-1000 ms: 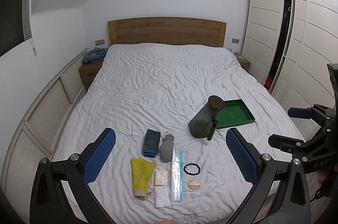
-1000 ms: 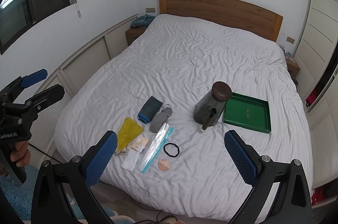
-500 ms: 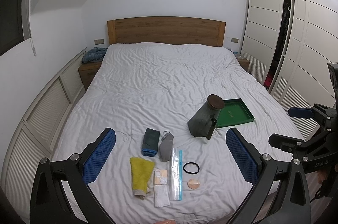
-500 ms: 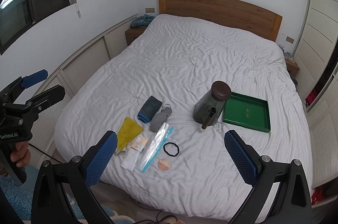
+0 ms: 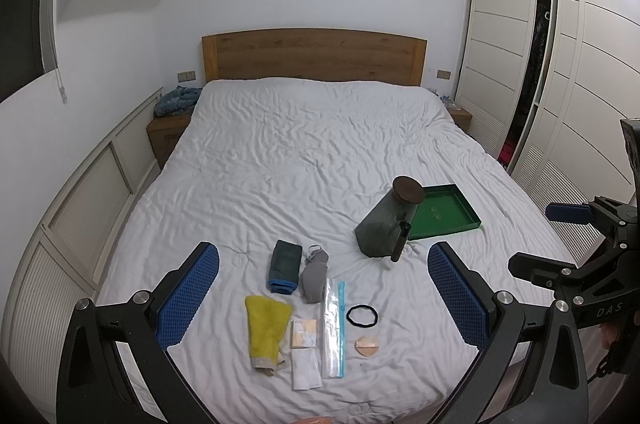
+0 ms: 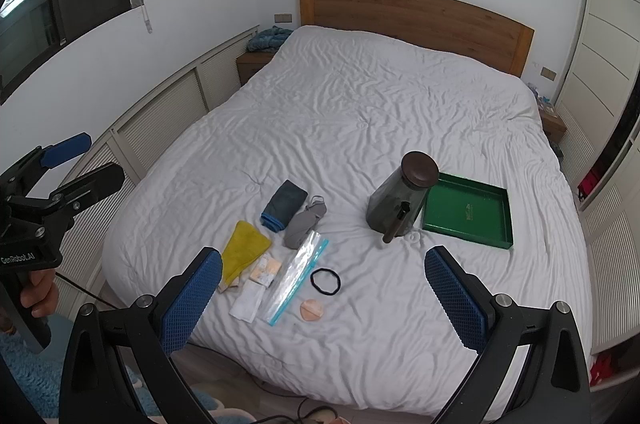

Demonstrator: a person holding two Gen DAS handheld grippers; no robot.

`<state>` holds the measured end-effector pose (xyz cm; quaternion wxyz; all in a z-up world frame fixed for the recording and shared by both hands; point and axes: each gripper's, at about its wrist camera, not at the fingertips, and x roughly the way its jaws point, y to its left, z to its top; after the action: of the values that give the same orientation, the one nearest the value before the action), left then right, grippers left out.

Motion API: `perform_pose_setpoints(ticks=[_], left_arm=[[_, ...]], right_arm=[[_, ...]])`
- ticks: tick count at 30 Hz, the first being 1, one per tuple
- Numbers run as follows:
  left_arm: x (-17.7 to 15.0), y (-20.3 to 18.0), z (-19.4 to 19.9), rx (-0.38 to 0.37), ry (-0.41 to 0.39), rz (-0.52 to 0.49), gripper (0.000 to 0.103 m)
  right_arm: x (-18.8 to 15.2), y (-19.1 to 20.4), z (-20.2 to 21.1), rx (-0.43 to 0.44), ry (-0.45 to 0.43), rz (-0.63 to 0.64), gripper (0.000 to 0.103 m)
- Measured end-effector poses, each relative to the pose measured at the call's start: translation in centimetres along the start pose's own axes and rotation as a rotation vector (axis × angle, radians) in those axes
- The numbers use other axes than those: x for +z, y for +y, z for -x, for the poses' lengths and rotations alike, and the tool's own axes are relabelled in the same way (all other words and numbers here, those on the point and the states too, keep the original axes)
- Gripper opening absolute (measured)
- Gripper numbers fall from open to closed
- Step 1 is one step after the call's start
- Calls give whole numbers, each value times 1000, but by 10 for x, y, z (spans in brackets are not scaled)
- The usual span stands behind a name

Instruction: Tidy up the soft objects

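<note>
Small items lie near the bed's foot: a folded dark blue cloth [image 5: 285, 266], a grey pouch [image 5: 315, 275], a yellow cloth [image 5: 266, 328], paper packets [image 5: 305, 334], a clear zip bag [image 5: 333, 328], a black hair tie [image 5: 361, 315] and a round beige puff [image 5: 367, 345]. They also show in the right wrist view, with the yellow cloth [image 6: 244, 249] leftmost. My left gripper [image 5: 324, 300] is open and empty, held well above and short of the items. My right gripper [image 6: 324, 296] is open and empty too, off the bed's foot.
A dark jar with a brown lid [image 5: 386, 224] leans beside a green tray [image 5: 442, 212] on the white bed [image 5: 312, 152]. Wooden headboard at the back, wardrobe [image 5: 560, 84] on the right, low panelled wall [image 6: 168, 112] on the left.
The left wrist view has shifted very slightly; the items sit a touch higher in it. Nothing on the bed has moved and both grippers stay open.
</note>
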<state>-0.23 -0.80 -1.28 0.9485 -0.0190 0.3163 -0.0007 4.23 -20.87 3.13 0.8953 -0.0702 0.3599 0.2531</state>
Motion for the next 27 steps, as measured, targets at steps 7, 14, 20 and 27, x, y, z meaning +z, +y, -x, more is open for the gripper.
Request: perform_pose_setpoints(ticks=[7, 14, 20, 27], left_arm=[[-5, 4, -8, -5, 19, 4, 102], [0, 12, -19, -11, 40, 2, 102], [-4, 26, -40, -6, 88, 13, 102], [-26, 51, -105, 8, 210, 25, 102]], right_arm=[[-3, -1, -6, -1, 16, -5, 103], [3, 1, -18, 2, 28, -8, 103], [10, 2, -40, 9, 55, -9, 103], [17, 3, -116, 33, 151, -31, 103]])
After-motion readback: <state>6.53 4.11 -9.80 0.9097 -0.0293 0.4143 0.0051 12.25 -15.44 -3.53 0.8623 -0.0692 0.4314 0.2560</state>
